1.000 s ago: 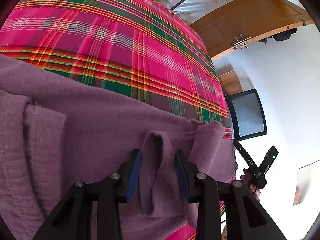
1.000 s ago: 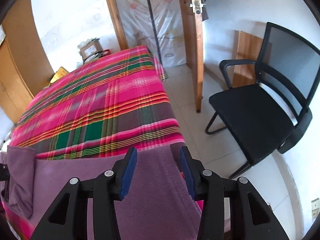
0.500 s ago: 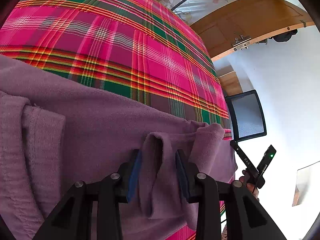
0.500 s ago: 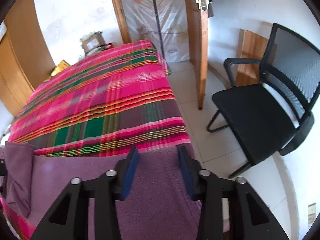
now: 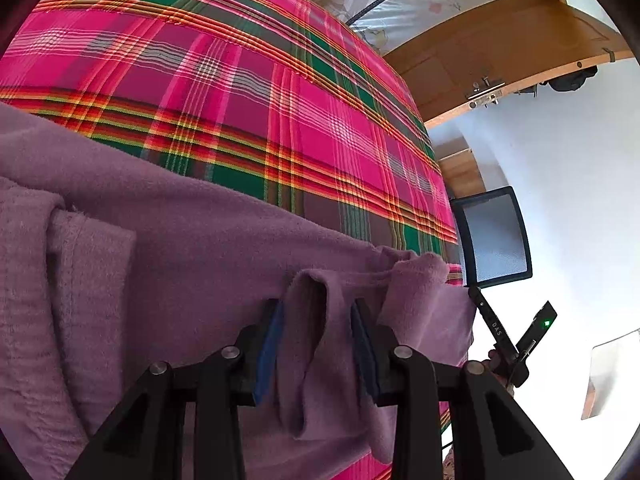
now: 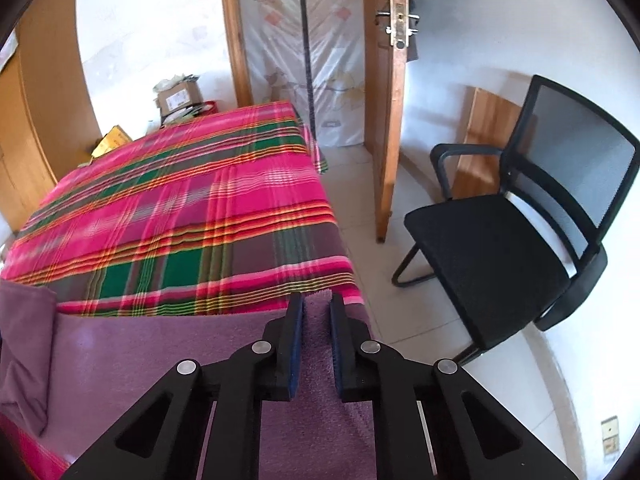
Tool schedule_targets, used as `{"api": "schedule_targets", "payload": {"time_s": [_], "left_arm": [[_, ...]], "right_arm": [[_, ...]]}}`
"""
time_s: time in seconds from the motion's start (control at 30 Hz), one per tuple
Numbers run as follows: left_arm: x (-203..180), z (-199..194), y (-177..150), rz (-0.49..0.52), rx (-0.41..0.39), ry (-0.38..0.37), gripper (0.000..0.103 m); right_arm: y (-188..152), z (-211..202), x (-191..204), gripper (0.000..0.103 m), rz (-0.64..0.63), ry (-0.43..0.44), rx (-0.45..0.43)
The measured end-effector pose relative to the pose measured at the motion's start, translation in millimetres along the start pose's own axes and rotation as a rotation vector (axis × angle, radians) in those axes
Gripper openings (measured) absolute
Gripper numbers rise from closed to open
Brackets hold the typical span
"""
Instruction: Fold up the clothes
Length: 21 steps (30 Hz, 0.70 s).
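I am holding a gripper in each hand, and both point down at a soft purple garment. It lies along the bottom of both pictures, on the near edge of a bed with a bright pink plaid cover.

My left gripper sits low in the middle of its picture. Its jaws stand fairly wide, and a raised fold of the purple cloth fills the space between them — the blue pads look pressed against its sides, so I think I have it.

My right gripper is low in the middle of its picture too, at the cloth's far right corner by the bed edge. Its jaws have just been closing, and now only a thin strip of purple shows between them. It looks pinched.

The cloth looks fuzzy and thick, like fleece. I think it is light and very floppy. It will sag and bunch up if I lift it from one spot — so two holds, far apart along one edge, are best. It should not slip much, because it is fuzzy. It will not break. At the left of both pictures a bit is already doubled over and lumpy, so I should pull gently to keep it flat.

A black chair stands on the floor at the right, well apart from the bed.
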<state>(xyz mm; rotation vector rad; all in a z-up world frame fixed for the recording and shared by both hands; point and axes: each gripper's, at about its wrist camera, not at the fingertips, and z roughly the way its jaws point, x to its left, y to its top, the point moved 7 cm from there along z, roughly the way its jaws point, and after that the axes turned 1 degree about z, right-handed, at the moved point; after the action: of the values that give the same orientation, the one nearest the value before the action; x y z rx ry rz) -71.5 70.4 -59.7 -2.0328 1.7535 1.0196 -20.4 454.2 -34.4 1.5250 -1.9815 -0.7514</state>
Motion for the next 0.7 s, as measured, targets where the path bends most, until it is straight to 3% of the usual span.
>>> {"api": "schedule_targets", "payload": {"time_s": [0.17,0.47,0.7], "left_arm": [[-0.9,2.0,1.9,0.006,0.003,0.004,0.036],[-0.3,2.6,3.0,0.006,0.002,-0.008,0.036],[-1.0,-1.4,-0.1,0.006,0.003,-0.024,0.036]], "right_arm": [[3.1,3.1,-2.6,0.012,0.004,-0.019,0.001],[-1.6,19.9,-1.2,0.014,-0.013,-0.048,0.077],[-5.3,10.1,2.3,0.021,-0.012,-0.075,0.053]]}}
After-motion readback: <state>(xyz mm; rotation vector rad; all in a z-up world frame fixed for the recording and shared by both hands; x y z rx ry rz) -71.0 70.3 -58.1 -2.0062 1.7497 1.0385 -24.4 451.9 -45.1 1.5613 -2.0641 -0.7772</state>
